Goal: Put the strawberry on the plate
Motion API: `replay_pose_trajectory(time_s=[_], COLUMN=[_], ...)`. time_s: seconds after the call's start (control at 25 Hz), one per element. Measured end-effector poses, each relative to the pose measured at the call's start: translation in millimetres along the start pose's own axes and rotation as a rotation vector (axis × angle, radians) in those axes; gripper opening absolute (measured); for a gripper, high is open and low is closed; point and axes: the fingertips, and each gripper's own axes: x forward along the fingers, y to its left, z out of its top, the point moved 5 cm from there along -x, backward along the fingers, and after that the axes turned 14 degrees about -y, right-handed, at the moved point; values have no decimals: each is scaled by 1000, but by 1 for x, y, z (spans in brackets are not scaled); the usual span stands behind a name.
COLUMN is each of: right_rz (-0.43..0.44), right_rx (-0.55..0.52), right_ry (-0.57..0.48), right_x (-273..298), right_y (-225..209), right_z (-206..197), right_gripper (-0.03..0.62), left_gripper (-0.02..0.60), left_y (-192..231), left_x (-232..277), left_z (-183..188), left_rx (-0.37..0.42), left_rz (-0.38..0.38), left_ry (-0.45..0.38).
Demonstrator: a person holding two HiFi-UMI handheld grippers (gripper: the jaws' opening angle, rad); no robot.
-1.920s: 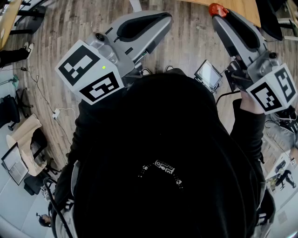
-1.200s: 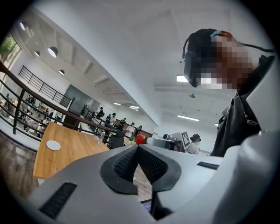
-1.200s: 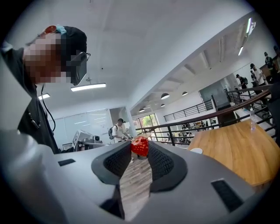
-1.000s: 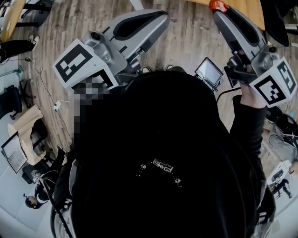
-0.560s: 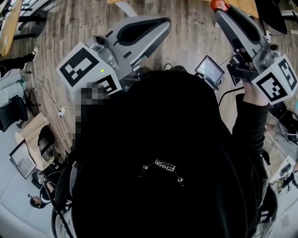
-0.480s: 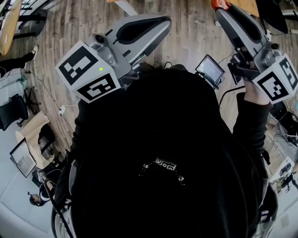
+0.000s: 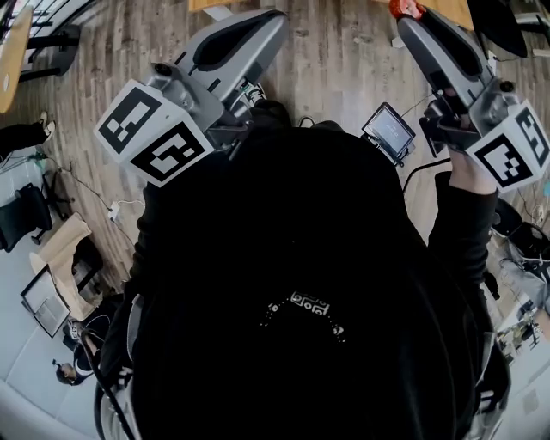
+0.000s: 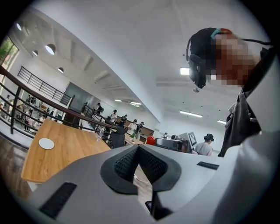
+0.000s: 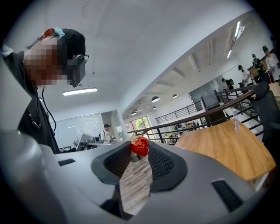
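A red strawberry (image 9: 140,145) is pinched between the pad tips of my right gripper (image 9: 140,149), which is shut on it and held level in the air. From the head view the strawberry (image 7: 404,10) shows at the tip of the right gripper (image 7: 406,21), by a wooden table's edge (image 7: 451,12). My left gripper (image 8: 138,148) has its pad tips together with nothing between them; the left gripper (image 7: 277,21) is at upper left. A small white plate (image 8: 46,143) lies on a long wooden table (image 8: 70,153) far to the left.
The person's dark clothing fills the head view's middle. A small screen device (image 7: 388,131) stands on the wood floor (image 7: 344,60) between the grippers. A railing (image 8: 35,94), chairs and several people are far off. Another wooden table (image 9: 223,144) lies right of the right gripper.
In the head view the left gripper has swung left and a little up. The right gripper, with the strawberry in it, has barely shifted.
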Motion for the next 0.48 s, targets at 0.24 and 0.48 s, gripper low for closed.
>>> replay_pose_trajectory(time_s=[0.24,0.48], right_rz=[-39,-75], right_rx=[-48,-32], right_ry=[-10,-50], right_x=[4,17], right_y=[-8,-20], right_z=[6,5], right_gripper=[132,132], left_gripper=[-2,-2], left_y=[20,42], left_x=[18,37], left_z=[6,6], left_rx=[16,9], left_rz=[-4,-76], left_ry=[-24,7])
